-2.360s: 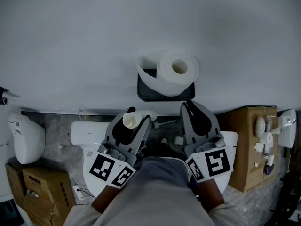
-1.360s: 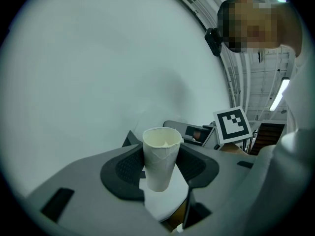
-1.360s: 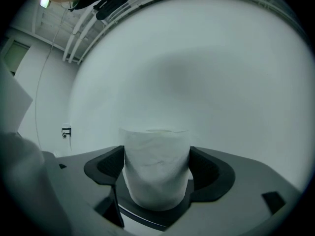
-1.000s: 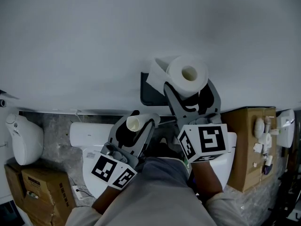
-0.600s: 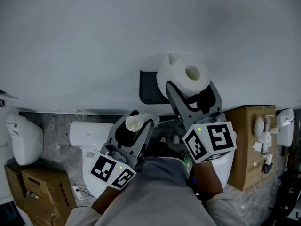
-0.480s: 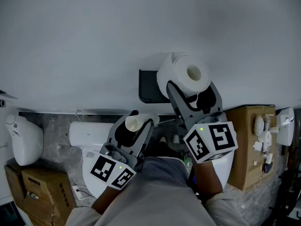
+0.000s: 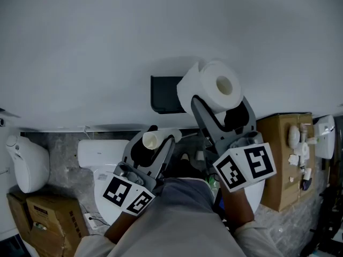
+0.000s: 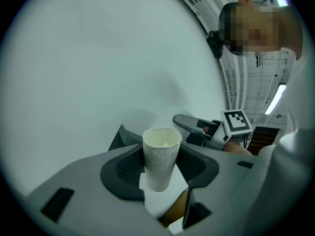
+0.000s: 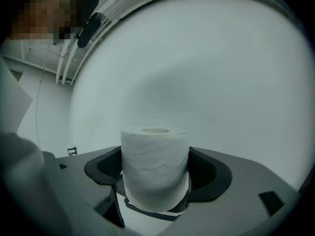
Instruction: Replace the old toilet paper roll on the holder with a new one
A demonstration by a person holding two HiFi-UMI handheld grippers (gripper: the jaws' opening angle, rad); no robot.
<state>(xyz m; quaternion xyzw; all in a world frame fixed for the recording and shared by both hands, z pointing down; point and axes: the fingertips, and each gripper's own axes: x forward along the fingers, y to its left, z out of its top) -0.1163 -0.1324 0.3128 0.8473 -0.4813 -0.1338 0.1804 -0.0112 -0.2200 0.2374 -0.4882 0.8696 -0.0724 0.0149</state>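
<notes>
An empty cardboard tube (image 7: 151, 138) stands upright between the jaws of my left gripper (image 7: 155, 139), which is shut on it; the left gripper view shows this tube (image 8: 160, 156) pinched between the dark pads. My right gripper (image 7: 220, 108) is shut on a full white toilet paper roll (image 7: 210, 91), holding it up in front of the wall, just right of the black holder (image 7: 163, 94). In the right gripper view the roll (image 9: 155, 167) fills the gap between the jaws, core hole upward. The holder carries nothing.
A white toilet (image 7: 94, 153) sits below the left gripper. A cardboard box (image 7: 278, 159) with small fixtures stands at the right, more boxes (image 7: 48, 221) at lower left, and a white device (image 7: 27, 162) on the floor at the left. The pale wall fills the upper view.
My right gripper rose to the roll on the holder, closed on it and carried it off up and to the right. The left gripper kept still with the tube.
</notes>
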